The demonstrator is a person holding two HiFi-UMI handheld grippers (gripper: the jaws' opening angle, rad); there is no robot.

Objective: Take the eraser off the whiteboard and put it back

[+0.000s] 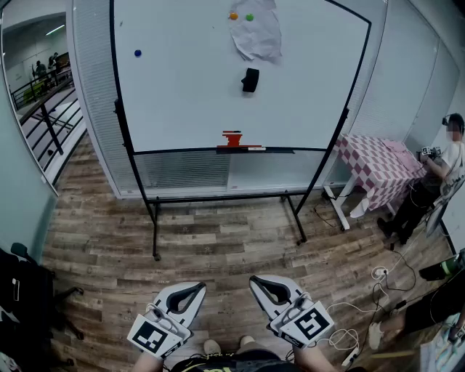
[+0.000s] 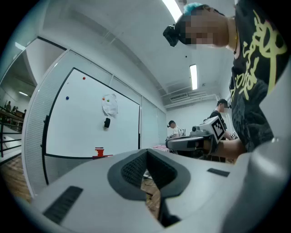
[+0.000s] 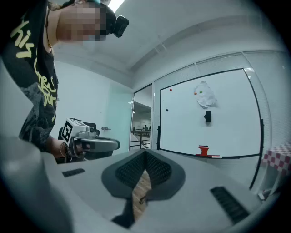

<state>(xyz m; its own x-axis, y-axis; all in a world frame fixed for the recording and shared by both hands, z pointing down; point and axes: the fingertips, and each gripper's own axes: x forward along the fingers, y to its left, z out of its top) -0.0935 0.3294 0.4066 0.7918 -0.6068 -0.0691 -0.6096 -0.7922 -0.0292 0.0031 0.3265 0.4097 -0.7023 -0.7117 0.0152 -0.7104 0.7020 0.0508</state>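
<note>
The black eraser (image 1: 250,80) clings to the whiteboard (image 1: 182,94) just below a crumpled white sheet (image 1: 256,33); it also shows in the left gripper view (image 2: 107,123) and the right gripper view (image 3: 208,116). Both grippers are held low and level, far back from the board across the wooden floor. My left gripper (image 1: 197,285) has its jaws together with nothing between them (image 2: 146,151). My right gripper (image 1: 256,279) is likewise shut and empty (image 3: 145,152). Each gripper shows in the other's view.
A red object (image 1: 232,138) sits on the board's pen tray. Orange (image 1: 233,15), green (image 1: 249,17) and blue (image 1: 138,53) magnets dot the board. A checked-cloth table (image 1: 374,160) and a seated person (image 1: 443,167) are at right; cables (image 1: 363,305) lie on the floor.
</note>
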